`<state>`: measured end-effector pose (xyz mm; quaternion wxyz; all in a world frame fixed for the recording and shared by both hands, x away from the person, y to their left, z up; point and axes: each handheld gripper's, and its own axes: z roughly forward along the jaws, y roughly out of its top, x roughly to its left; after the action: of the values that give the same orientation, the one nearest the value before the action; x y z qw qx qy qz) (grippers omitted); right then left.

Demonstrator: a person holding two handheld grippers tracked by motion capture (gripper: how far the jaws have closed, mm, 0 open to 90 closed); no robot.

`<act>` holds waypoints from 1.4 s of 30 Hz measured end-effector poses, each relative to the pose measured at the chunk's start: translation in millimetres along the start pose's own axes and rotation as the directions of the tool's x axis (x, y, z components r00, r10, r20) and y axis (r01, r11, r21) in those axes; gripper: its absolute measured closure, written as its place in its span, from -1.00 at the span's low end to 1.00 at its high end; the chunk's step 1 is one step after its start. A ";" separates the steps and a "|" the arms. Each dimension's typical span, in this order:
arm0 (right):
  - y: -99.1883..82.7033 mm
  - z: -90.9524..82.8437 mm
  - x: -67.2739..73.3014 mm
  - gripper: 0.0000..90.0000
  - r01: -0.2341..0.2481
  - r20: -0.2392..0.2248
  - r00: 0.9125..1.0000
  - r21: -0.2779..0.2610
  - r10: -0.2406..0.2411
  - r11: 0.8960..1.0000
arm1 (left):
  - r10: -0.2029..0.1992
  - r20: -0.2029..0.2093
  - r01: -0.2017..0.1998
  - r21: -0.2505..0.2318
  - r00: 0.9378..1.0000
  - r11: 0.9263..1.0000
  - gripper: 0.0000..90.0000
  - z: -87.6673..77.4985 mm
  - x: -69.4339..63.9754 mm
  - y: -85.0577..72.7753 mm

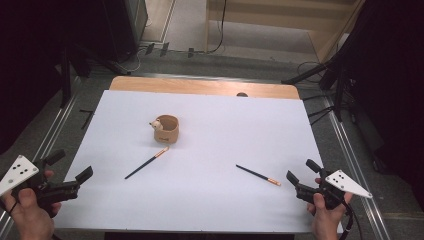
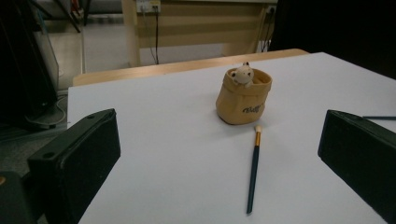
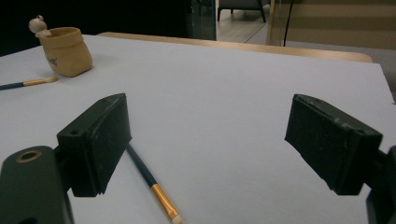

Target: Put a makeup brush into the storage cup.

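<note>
So both hand-held grippers are sitting at the near corners of the white-covered table (image 1: 210, 200), each in one of the person's hands. The left hand-held gripper (image 1: 73, 166) has its two black jaws spread wide with nothing between them, pointing across the table toward the middle. Straight ahead of it, a bit off to its right side, lies a thin dark-handled paintbrush with a copper ferrule and pale bristle tip (image 2: 253, 173). In the left gripper view that brush lies between the jaws but farther out, not touching either one, with its bristle end pointing away from the gripper.

Just past that bristle tip is a small tan sack-shaped pot with a little cream animal figure peeking over its rim (image 2: 243, 97). The brush tip is very close to the pot's base; can't tell if they actually touch. The pot stands upright, well apart from both grippers.

The right hand-held gripper (image 1: 303, 171) is open too, jaws wide apart and empty. A second brush of the same kind, dark handle with a copper ferrule and pale tip (image 3: 154, 186), lies right in front of it. In the right gripper view the handle runs under the left-side jaw and comes out toward the camera, bristle end nearest. In the high view it's just beside the jaw tips, flat on the table, not gripped.
</note>
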<state>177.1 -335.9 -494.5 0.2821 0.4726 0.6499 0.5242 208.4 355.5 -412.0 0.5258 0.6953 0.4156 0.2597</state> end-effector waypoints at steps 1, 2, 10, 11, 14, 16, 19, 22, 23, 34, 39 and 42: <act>-0.1 0.7 -0.3 -0.67 0.005 0.003 1.000 0.000 -0.005 1.000 | -0.011 -0.009 0.011 0.009 1.000 1.000 -1.00 -3.2 4.0 -2.9; -0.8 1.7 -0.1 -0.67 0.004 0.002 1.000 0.006 -0.004 1.000 | 0.042 -0.095 -0.038 0.041 0.995 0.998 -1.00 -8.7 5.9 -6.5; -1.7 -1.3 -1.4 -0.67 0.002 0.019 1.000 0.009 -0.002 1.000 | 0.030 -0.024 -0.030 0.014 0.999 0.999 -1.00 -5.1 -2.4 3.1; -1.4 -2.3 -0.8 -0.67 -0.004 0.019 1.000 0.007 0.004 1.000 | 0.048 -0.008 -0.048 0.024 0.999 0.999 -1.00 4.5 -10.2 7.2; -0.8 -3.9 0.1 -0.67 -0.004 0.022 1.000 0.001 0.004 1.000 | 0.054 0.007 -0.054 0.039 0.999 0.998 -1.00 13.6 -16.0 11.5; -0.1 -5.1 0.8 -0.67 0.003 0.026 1.000 -0.001 -0.003 1.000 | 0.068 0.025 -0.069 0.057 0.997 0.996 -1.00 25.5 -23.2 19.4; -1.0 -4.0 0.1 -0.67 0.006 0.026 1.000 0.001 -0.006 1.000 | 0.075 0.049 -0.079 0.070 0.996 0.994 -1.00 36.1 -30.7 27.7; -1.8 -3.1 -0.5 -0.67 0.004 0.021 1.000 0.003 -0.004 1.000 | 0.083 0.063 -0.088 0.081 0.995 0.993 -1.00 43.5 -34.8 32.9; -2.1 -3.1 0.0 -0.67 0.010 0.023 1.000 0.007 -0.011 1.000 | 0.082 0.071 -0.088 0.095 0.994 0.992 -1.00 51.7 -39.0 36.6; -0.9 -5.3 2.3 -0.68 0.021 0.034 0.999 -0.002 -0.021 1.000 | 0.091 0.106 -0.111 0.194 0.990 0.975 -1.00 86.7 -42.5 41.0; -0.3 -5.2 2.5 -0.68 0.024 0.040 0.999 -0.005 -0.024 1.000 | 0.087 0.118 -0.111 0.213 0.989 0.971 -1.00 93.3 -43.2 41.9; -0.4 -5.2 3.2 -0.68 0.025 0.034 0.999 -0.002 -0.024 1.000 | 0.087 0.122 -0.112 0.212 0.989 0.971 -1.00 95.1 -43.4 41.5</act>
<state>171.2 -335.1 -492.9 0.3001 0.4733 0.6501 0.5132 274.4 265.4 -399.0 0.4550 0.7822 0.3762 0.1991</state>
